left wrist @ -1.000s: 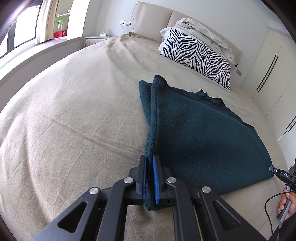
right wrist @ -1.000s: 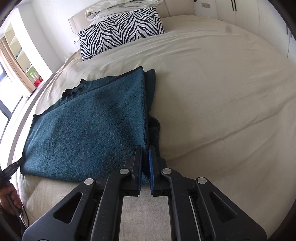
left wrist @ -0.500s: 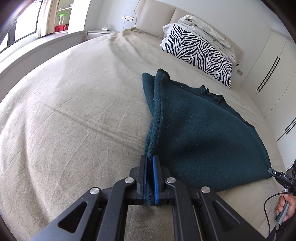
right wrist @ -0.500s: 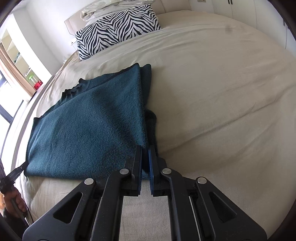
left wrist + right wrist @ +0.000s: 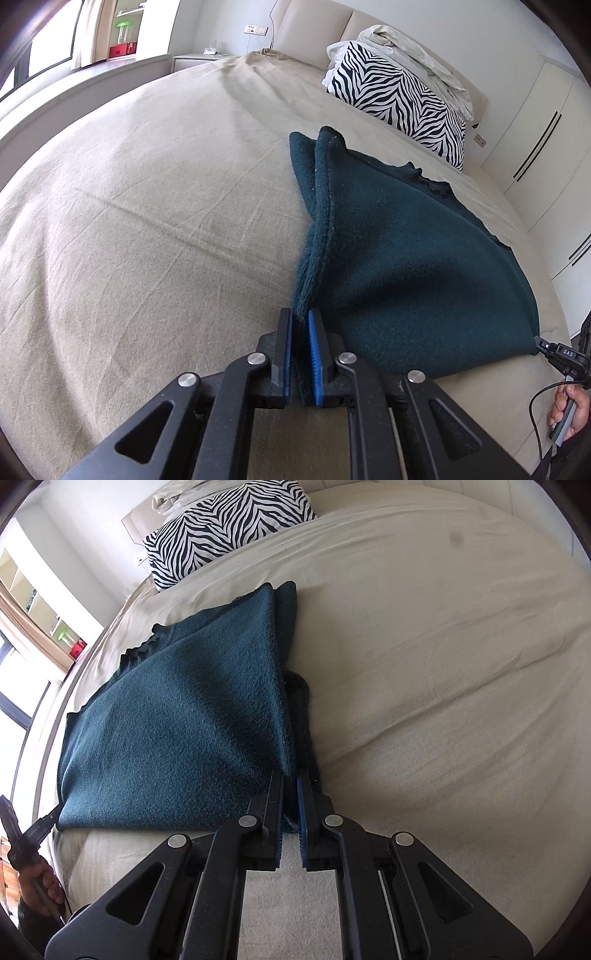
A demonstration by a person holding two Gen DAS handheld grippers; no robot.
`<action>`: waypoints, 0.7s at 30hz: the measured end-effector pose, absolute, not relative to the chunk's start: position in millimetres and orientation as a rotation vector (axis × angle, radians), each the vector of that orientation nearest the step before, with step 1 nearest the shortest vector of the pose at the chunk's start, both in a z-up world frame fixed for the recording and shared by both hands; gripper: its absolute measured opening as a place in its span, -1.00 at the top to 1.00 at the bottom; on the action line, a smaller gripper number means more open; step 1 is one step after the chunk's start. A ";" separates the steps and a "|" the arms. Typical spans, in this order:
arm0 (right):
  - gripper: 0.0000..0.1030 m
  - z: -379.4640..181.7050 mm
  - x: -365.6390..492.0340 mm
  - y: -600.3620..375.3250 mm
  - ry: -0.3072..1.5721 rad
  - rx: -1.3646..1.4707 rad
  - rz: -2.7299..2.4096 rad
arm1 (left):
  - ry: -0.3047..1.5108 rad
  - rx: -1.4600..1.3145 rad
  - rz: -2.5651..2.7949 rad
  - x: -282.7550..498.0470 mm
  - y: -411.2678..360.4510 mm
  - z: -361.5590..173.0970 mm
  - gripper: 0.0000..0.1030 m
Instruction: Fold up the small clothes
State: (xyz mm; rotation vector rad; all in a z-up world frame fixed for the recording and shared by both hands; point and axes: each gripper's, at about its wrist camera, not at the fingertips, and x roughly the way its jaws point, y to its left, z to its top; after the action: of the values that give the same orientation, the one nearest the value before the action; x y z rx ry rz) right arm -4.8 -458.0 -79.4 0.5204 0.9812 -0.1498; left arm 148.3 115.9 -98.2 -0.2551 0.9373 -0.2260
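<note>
A dark teal knit garment lies folded on the beige bed. My left gripper is shut on its near left corner and holds that edge raised off the sheet. In the right wrist view the same garment spreads to the left, and my right gripper is shut on its near right corner. The cloth between the two held corners hangs taut along the bed's near edge. The layers under the fold are hidden.
A zebra-striped pillow and crumpled pale bedding lie by the headboard. White wardrobes stand to the right. The other gripper and hand show at the frame edge. A window ledge runs left of the bed.
Both grippers stay shut on the garment's near corners and have lifted and drawn it slightly toward the bed's near edge. The cloth is pulled tauter.
</note>
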 end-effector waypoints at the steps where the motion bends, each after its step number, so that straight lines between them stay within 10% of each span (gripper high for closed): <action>1: 0.87 -80.0 -6.0 -458.0 0.983 0.533 -0.147 | 0.939 -0.264 -0.226 148.5 117.2 -97.4 0.67; 6: 0.79 -68.2 -21.6 -462.2 0.981 0.566 -0.175 | 0.891 -0.249 -0.133 138.0 121.2 -67.9 0.04; 13: 0.73 -13.3 -6.9 -452.0 0.877 0.541 -0.128 | 0.770 -0.106 -0.174 162.9 75.3 -25.6 -0.17; 17: -0.09 3.1 44.4 -426.9 0.833 0.565 -0.003 | 0.781 -0.042 -0.199 200.7 34.6 -33.1 -0.18; 21: -0.13 -2.1 107.6 -392.5 0.814 0.579 0.138 | 0.772 0.016 -0.207 234.3 3.6 -42.0 -0.18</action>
State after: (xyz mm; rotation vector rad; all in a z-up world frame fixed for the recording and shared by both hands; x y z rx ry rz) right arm 107.6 -392.5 -2.1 0.5787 0.8135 0.1382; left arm 234.3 3.6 -42.0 0.0159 0.7721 -0.2074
